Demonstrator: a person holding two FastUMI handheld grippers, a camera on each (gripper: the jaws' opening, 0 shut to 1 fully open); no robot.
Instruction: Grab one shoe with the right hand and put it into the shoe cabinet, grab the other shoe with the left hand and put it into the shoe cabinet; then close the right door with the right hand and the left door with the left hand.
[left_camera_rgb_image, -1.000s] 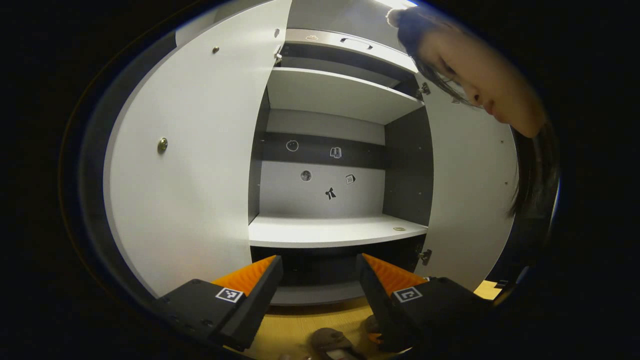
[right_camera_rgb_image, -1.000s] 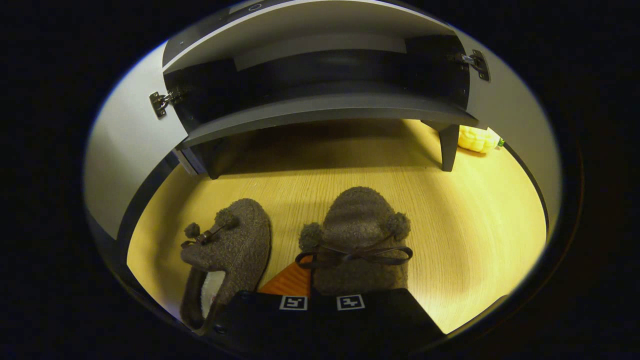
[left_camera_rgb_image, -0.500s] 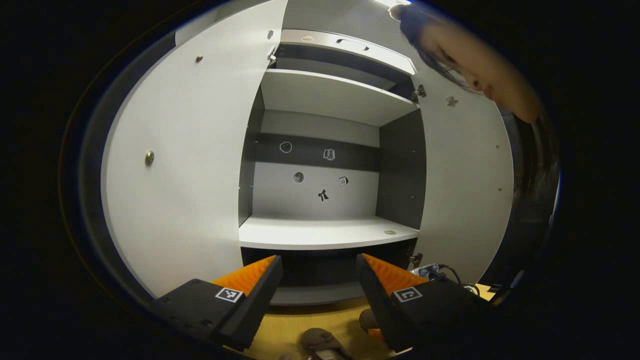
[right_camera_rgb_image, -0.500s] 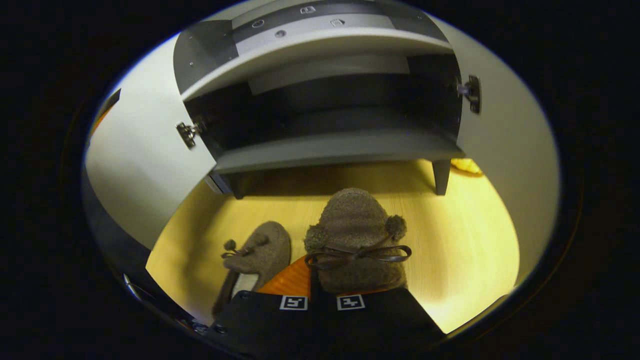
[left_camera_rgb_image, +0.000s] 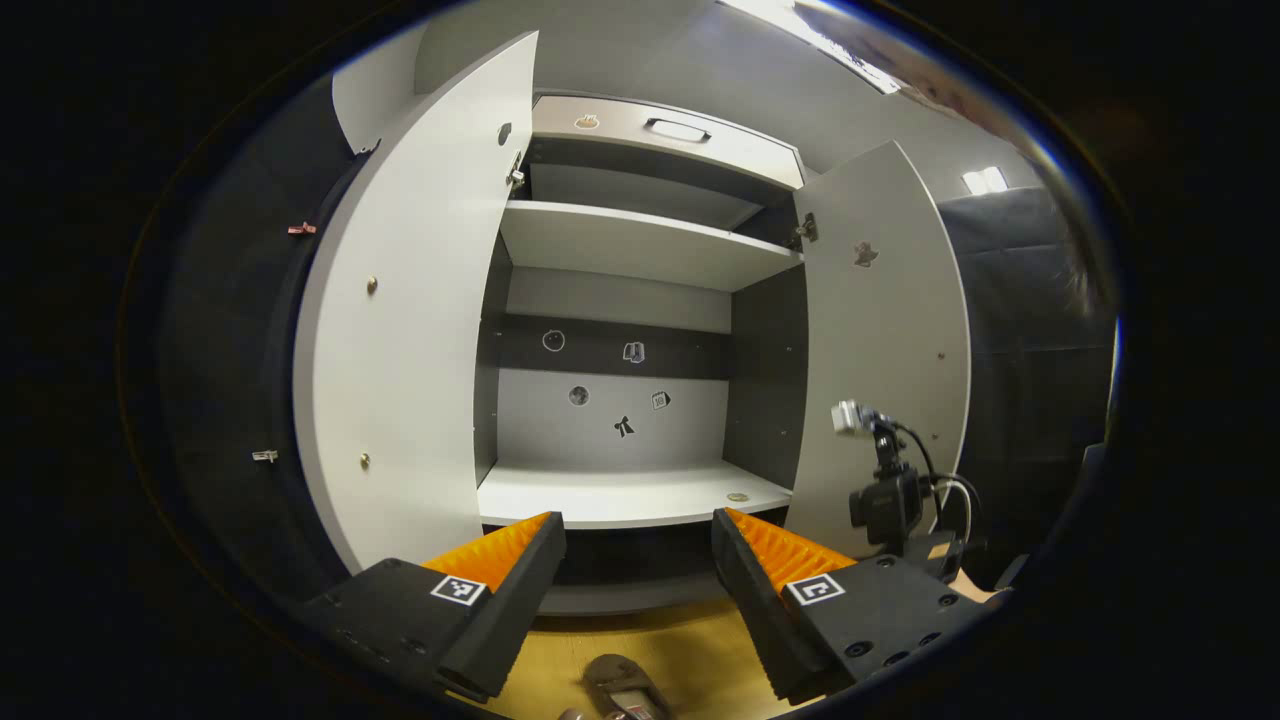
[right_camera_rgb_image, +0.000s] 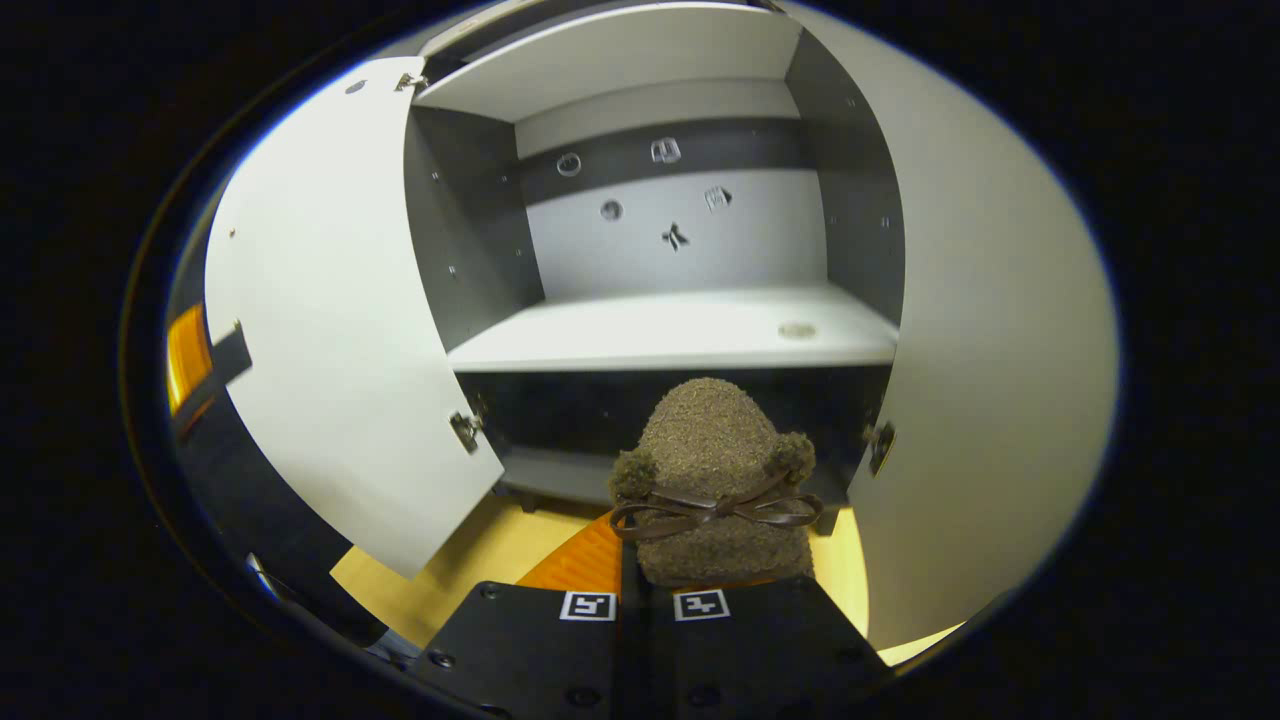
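Left door (left_camera_rgb_image: 400, 330): swung fully open, inner face towards the camera; hinges visible at its edge.
Left tool (left_camera_rgb_image: 638, 560): jaws stand apart with nothing between them, aimed at the open shoe cabinet (left_camera_rgb_image: 625, 250).
Second slipper (left_camera_rgb_image: 622, 688): lies on the wooden floor (left_camera_rgb_image: 700, 650) directly below the left tool, near the cabinet's front edge. Only part of it is in frame, so its long axis cannot be judged.
Middle shelf (right_camera_rgb_image: 680, 335): bare apart from a small round mark near its right front corner.
Right tool (right_camera_rgb_image: 640, 590): clamped on the brown fuzzy slipper (right_camera_rgb_image: 715, 470), gripping at the heel end.
Held slipper: off the floor, in front of the cabinet's lower opening, not yet inside. Toe leads, long axis running straight from tool to cabinet; bow and two pom-poms face up.
Key relation: the shelf front edge lies above and beyond the toe. Judgement: a lift and forward push would land it on the middle shelf; a straight push would enter the dark lower compartment.
Right door (right_camera_rgb_image: 1000, 380): open, just beside the slipper's right side.
Markings: small stickers on the back panel (right_camera_rgb_image: 675, 215), too small to read. No brand legible.
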